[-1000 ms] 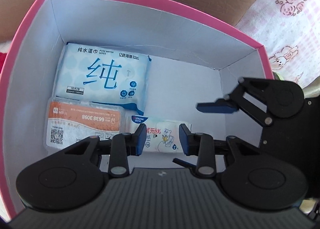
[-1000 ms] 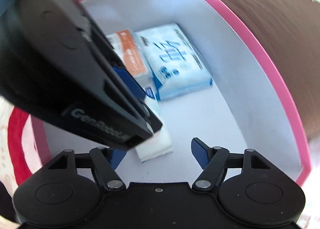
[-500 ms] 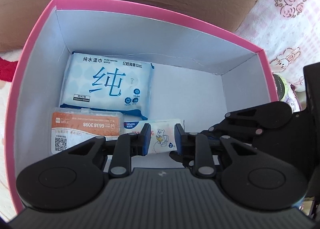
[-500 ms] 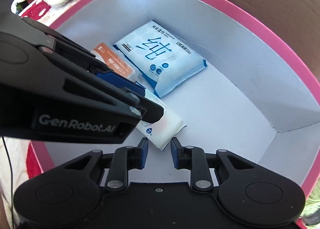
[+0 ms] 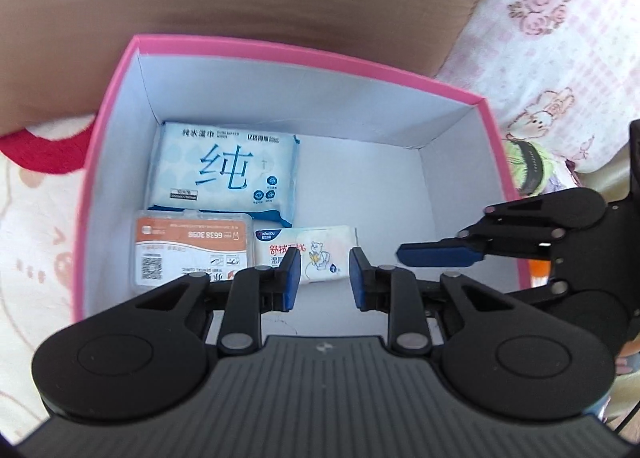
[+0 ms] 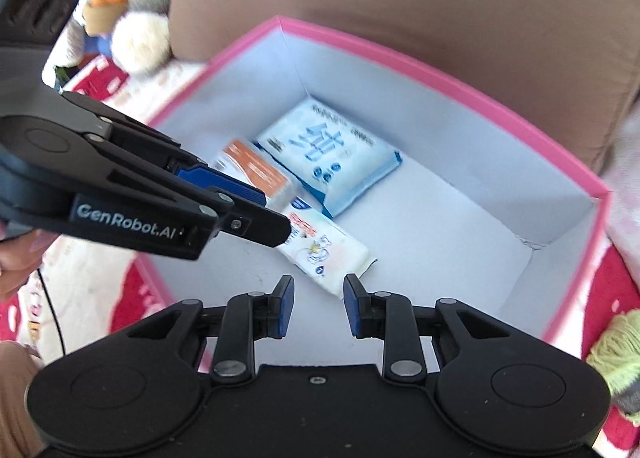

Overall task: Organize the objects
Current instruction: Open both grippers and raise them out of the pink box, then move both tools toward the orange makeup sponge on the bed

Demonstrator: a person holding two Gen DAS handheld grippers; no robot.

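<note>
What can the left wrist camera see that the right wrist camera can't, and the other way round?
Left wrist only: the pink rabbit-print cloth and the QR code on the orange-labelled case. Right wrist only: a plush toy beyond the pink box. Both: that box holding the blue wipes pack, that case and the bear-print pack.

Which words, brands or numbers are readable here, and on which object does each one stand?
"纯": blue wipes pack; its small print is blurred.
"6638 3098", upside down: orange-labelled case.
"GenRobot.AI": left tongs.
Red characters: bear-print wipes pack, partly hidden.
</note>
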